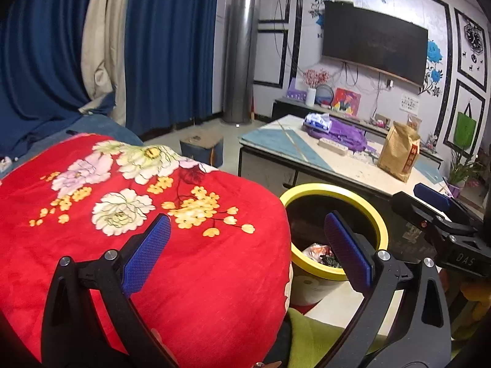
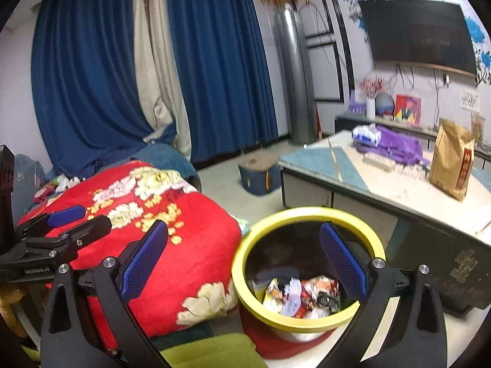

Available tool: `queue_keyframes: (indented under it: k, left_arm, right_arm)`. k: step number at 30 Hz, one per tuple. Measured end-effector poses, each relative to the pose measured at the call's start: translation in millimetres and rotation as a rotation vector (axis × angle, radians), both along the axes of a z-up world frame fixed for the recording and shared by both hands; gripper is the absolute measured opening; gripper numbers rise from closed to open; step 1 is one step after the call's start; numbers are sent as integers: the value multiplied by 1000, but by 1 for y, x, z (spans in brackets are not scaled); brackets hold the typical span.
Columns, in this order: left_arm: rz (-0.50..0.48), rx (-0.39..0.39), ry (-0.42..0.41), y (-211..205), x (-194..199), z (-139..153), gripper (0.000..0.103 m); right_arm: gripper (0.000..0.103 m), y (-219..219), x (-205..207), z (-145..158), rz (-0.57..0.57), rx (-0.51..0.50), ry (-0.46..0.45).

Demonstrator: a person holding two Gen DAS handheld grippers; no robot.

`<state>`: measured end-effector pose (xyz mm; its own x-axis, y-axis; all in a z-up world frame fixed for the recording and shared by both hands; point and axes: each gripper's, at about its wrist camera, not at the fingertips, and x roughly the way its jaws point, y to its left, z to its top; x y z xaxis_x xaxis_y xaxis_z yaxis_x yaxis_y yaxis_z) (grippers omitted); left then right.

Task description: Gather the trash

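A yellow-rimmed trash bin (image 2: 245, 294) stands on the floor between the red floral blanket (image 2: 172, 263) and the low table (image 2: 396, 190). It holds several crumpled wrappers (image 2: 302, 296). My right gripper (image 2: 244, 236) is open and empty above the bin's near rim. My left gripper (image 1: 247, 230) is open and empty over the edge of the blanket (image 1: 122, 214), with the bin (image 1: 380, 230) to its right. The right gripper also shows in the left wrist view (image 1: 432, 199), and the left gripper in the right wrist view (image 2: 76, 217).
The low table carries a brown paper bag (image 2: 452, 159), a purple cloth (image 2: 399, 147) and a blue-white packet (image 2: 365, 133). A dark blue box (image 2: 260, 174) sits on the floor. Blue curtains (image 2: 92, 76), a grey column (image 2: 294, 76) and a wall TV (image 2: 417, 33) stand behind.
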<state>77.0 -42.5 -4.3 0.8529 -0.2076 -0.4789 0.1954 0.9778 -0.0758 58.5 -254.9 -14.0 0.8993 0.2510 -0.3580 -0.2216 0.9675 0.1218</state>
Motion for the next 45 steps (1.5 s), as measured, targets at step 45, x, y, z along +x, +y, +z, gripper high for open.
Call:
queue_keyframes:
  k: [45]
  left_arm:
    - [134, -30, -191, 27, -60, 1, 92]
  right_arm:
    - [97, 27, -34, -17, -65, -82, -230]
